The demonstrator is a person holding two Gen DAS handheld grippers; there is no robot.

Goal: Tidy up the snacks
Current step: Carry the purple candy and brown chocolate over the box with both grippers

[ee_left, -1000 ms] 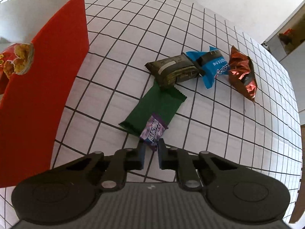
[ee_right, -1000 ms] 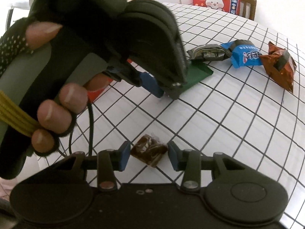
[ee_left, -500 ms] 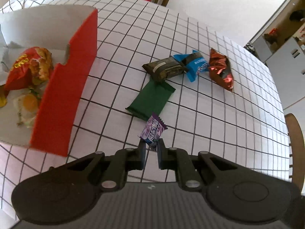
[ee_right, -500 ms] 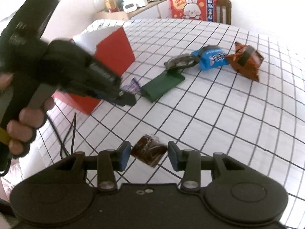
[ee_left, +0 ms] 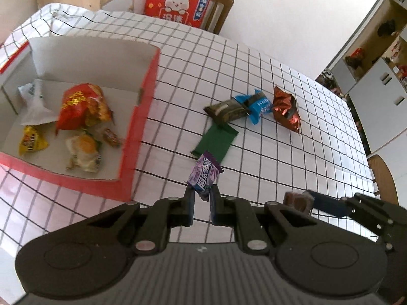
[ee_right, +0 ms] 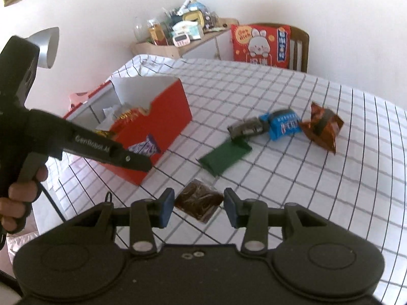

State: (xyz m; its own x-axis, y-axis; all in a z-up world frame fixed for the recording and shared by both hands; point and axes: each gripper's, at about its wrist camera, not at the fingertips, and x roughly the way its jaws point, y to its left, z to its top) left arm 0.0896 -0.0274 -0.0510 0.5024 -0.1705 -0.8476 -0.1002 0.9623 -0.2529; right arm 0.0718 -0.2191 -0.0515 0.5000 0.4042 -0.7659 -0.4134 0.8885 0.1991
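1. The table (ee_left: 279, 101), spread with a white cloth checked in black, fills both views.
2. The red box (ee_left: 142, 117), white inside, lies at 9 o'clock in the left wrist view; it holds a red bag (ee_left: 81, 106), a yellow packet (ee_left: 31, 142) and other small wrappers.
3. The left gripper (ee_left: 201, 198) sits at 6 o'clock in its own view, its jaws pressed onto the lower end of a purple candy (ee_left: 204, 174), which stands up off the cloth just right of the box's near corner.
4. The right gripper (ee_right: 199, 204) pinches a dark brown sweet (ee_right: 198, 200) in a clear wrapper between its blue pads (ee_right: 166, 207), held above the cloth.
5. Toward 1 o'clock from the purple candy, a flat green packet (ee_left: 216, 142) lies on the cloth.
6. Beyond it, a dark olive bar (ee_left: 226, 109) overlaps the green packet's far end and touches a blue packet (ee_left: 258, 106).
7. A copper-brown foil bag (ee_left: 286, 111) lies just right of the blue packet.
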